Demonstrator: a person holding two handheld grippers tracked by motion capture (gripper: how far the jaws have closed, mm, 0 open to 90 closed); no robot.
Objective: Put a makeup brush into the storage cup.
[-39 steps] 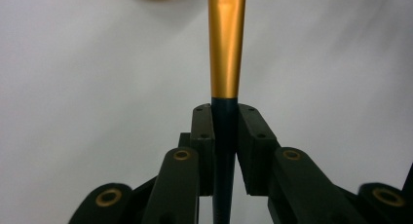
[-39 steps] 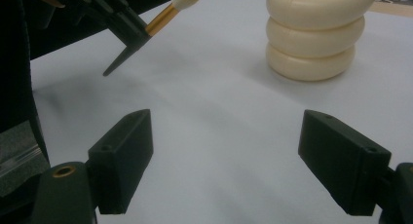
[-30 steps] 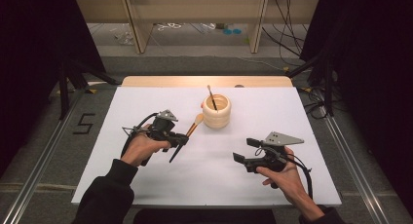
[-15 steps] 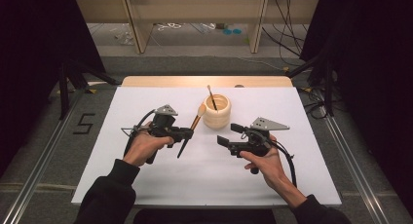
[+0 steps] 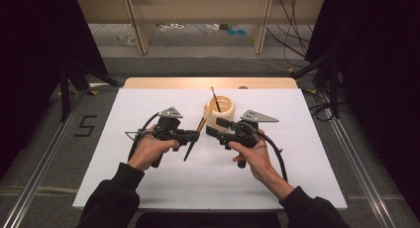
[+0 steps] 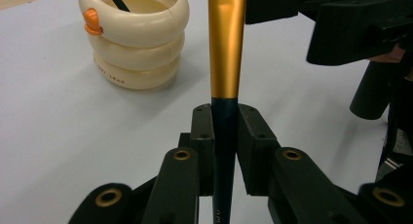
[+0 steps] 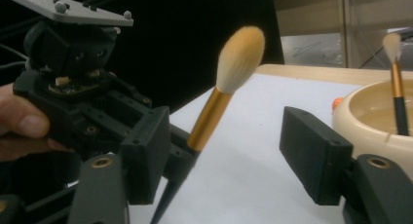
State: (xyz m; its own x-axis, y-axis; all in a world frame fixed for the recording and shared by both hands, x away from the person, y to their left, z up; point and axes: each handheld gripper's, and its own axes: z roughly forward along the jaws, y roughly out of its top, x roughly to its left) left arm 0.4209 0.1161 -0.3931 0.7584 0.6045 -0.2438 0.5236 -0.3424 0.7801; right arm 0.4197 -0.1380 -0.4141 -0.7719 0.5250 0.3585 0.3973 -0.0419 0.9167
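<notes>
White matte tabletop (image 5: 148,188) | left hand-held gripper (image 6: 225,136) clamps slender gold-ferruled brush (image 6: 225,63) | right hand-held gripper (image 7: 224,156) closing, empty

Both forearms, in dark sleeves, are brought in from the near edge of the counter and angled toward each other. The left gripper (image 5: 194,135) is held in the left hand (image 5: 148,148), pointed to the right, with its grey three-cornered plate on top; its jaws are clamped tight, as is seen in the left gripper view. The right gripper (image 5: 213,128) is held in the right hand (image 5: 252,153) and is pointed left, just beside the tip of the left one. Its jaws have just been closing, but a wide gap is seen between them, with nothing pressed by the pads.
</notes>
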